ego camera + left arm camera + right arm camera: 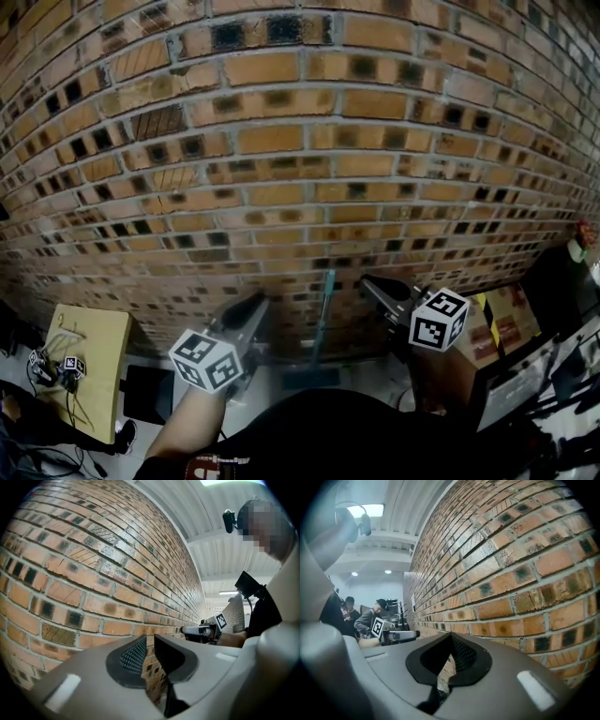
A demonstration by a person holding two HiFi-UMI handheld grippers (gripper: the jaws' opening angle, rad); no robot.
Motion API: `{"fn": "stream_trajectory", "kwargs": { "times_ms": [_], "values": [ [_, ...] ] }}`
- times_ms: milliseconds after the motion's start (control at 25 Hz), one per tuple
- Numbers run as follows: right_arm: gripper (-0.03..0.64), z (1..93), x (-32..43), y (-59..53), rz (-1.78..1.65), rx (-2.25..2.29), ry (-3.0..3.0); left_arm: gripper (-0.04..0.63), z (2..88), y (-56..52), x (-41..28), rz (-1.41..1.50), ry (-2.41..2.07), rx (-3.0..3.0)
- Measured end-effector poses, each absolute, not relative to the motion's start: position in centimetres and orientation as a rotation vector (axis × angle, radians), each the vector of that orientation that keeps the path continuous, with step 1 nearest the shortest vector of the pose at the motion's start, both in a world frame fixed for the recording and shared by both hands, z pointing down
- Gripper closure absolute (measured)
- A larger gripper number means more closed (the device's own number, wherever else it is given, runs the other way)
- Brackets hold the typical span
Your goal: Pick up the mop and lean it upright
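One brick wall [281, 141] fills nearly everything ahead of both sets of fingers, which point level at it from close by.

The mop [323, 319] comes next in size. It stands between the two grippers, beyond and below their fingertips. Its thin teal handle runs up against the bricks and its flat bluish head [309, 378] sits at the foot of the wall. By the look of it, it is already leaning upright and nobody is holding it.

The left gripper [251, 305] is just left of the handle. Its pads [133, 656] stand a little apart, with only brick showing through the gap. The right gripper [373, 284] is just right of the handle, with its fingers [461, 656] closed tip to tip on nothing.

I judge the mop to be light and stiff, with most of its weight low in the head, so the pole would swing like a lever if taken too high. The handle looks smooth and round, so it could twist or slip between flat pads. A firm squeeze across its middle, square to the pole, seems the safest hold, and a second grip lower down would steady it. Resting only on its tip, it may slide sideways along the bricks if nudged, so any correction calls for a gentle touch.
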State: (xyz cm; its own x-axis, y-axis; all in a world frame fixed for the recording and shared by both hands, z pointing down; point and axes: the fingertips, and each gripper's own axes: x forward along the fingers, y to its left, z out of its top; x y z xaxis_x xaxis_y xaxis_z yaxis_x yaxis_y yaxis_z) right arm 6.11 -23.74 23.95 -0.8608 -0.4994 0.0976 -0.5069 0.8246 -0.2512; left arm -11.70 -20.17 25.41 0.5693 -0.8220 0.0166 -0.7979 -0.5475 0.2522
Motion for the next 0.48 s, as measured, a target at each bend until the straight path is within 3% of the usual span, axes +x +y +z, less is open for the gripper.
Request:
{"fn": "stream_trajectory", "kwargs": {
  "times_ms": [480],
  "values": [
    [0.604,24.29,5.45,-23.88,0.382,0.791,-2.96,0.541,25.7,-20.25,-11.5,-0.134,-1.327,2.565]
  ]
}}
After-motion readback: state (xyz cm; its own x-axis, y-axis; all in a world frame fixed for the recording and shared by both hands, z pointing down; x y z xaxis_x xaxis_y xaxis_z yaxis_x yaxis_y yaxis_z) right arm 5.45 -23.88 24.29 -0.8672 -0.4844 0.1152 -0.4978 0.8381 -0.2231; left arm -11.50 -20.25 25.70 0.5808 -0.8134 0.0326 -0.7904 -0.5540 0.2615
